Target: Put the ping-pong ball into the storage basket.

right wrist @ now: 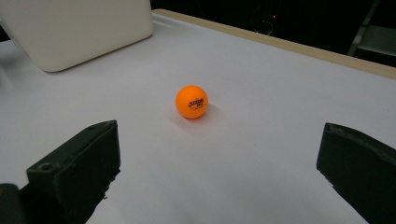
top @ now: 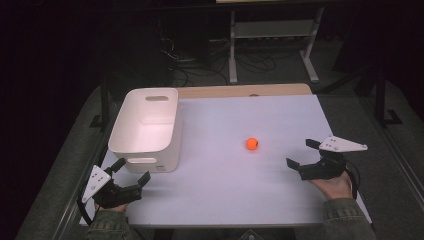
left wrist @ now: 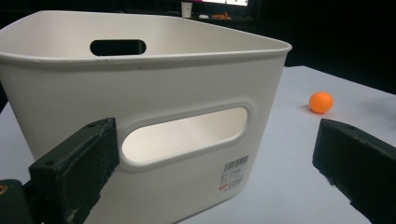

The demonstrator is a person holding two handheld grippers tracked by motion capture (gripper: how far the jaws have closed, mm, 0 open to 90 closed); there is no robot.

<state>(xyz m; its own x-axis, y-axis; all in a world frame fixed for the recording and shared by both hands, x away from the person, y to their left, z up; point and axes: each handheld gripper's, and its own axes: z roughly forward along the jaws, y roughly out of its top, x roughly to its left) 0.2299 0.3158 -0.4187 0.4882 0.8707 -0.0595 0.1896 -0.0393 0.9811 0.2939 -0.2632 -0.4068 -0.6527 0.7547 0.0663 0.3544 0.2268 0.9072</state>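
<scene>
**A:** How are the hands placed?

**B:** Both forearms come in from the near edge of the bench (top: 240, 200). The left hand (top: 112, 202) sits at the near left corner and carries the left hand-held gripper (top: 131, 170), angled forward and to the right, toward the near end of the bin. The right hand (top: 334, 184) is at the near right, and the right hand-held gripper (top: 300, 152) points left across the white top, toward the ball.

**A:** What is on the bench, counted?

**B:** One white plastic bin (top: 145, 130) and one orange ball (top: 252, 144). Two hand-held grippers, one in each hand. The bin stands upright at the left, open at the top, with a handle slot in each short end and a barcode sticker low on the near wall. The ball lies alone on the bare surface right of centre, well apart from the bin.

**A:** And the left hand-held gripper?

**B:** Released, jaws spread wide, nothing between them. In the left gripper view its one jaw shows in front of the bin's (left wrist: 154, 116) near wall beside the handle slot; I cannot tell whether it touches.

**A:** The right one?

**B:** Also released and wide, grasping nothing. In the right gripper view the ball (right wrist: 191, 101) lies ahead of the jaws, roughly centred in the gap and clear of both, dark printed lettering facing the camera.
</scene>
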